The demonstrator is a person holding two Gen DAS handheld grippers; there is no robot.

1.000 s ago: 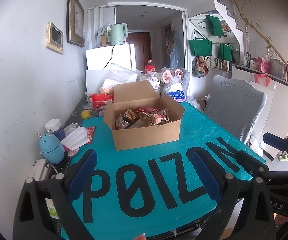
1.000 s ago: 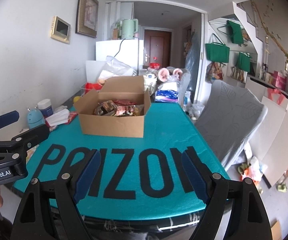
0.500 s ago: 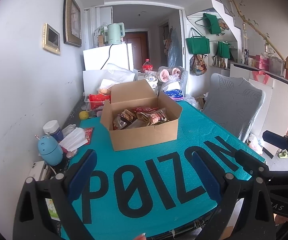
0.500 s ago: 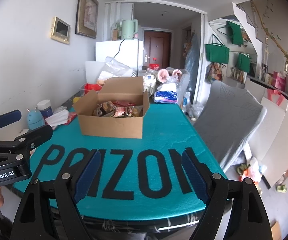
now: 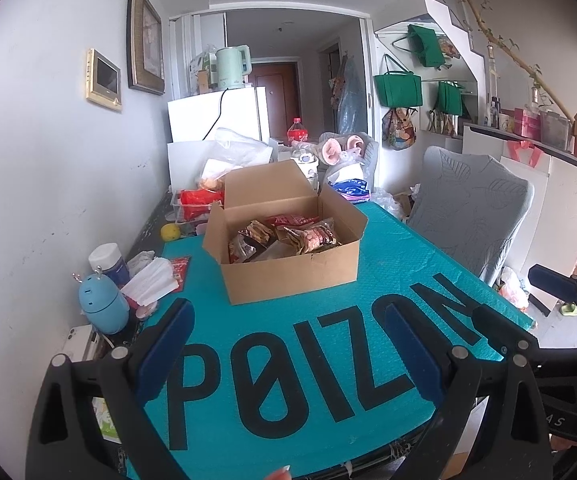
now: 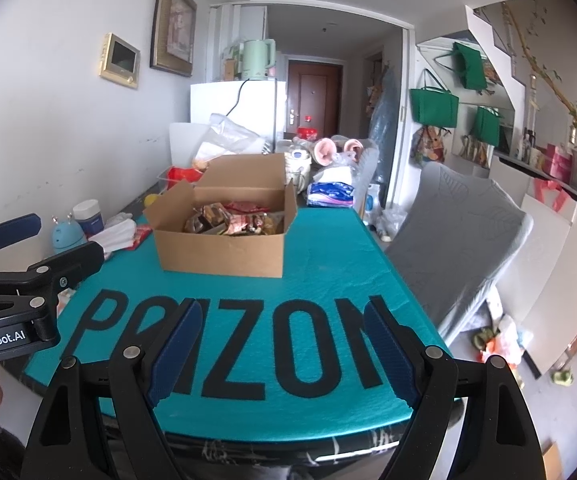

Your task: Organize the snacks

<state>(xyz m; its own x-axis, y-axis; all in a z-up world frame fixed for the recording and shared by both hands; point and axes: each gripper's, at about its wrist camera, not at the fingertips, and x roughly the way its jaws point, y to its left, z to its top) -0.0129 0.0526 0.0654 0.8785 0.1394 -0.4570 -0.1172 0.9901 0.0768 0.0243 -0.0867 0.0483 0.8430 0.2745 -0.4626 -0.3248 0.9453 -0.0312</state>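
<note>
We see the left gripper (image 5: 284, 344) with its jaws wide apart and nothing between the blue pads (image 5: 164, 344); it hangs above the near edge of the table. The right gripper (image 6: 278, 346) is the same: jaws spread wide, empty, also over the near edge. Under both lies a teal mat (image 5: 388, 264) with big black letters, which covers the table. Further out, toward the far edge of the mat, stands an open cardboard box (image 5: 288, 276), its flap up at the back, and the snacks (image 5: 288, 238) lie inside it in shiny packets. At the left edge, near the wall, we see a small blue device (image 5: 102, 304), a white jar (image 5: 108, 262) and a white cloth (image 5: 152, 282). A grey chair (image 5: 468, 216) stands beside the right edge.
</note>
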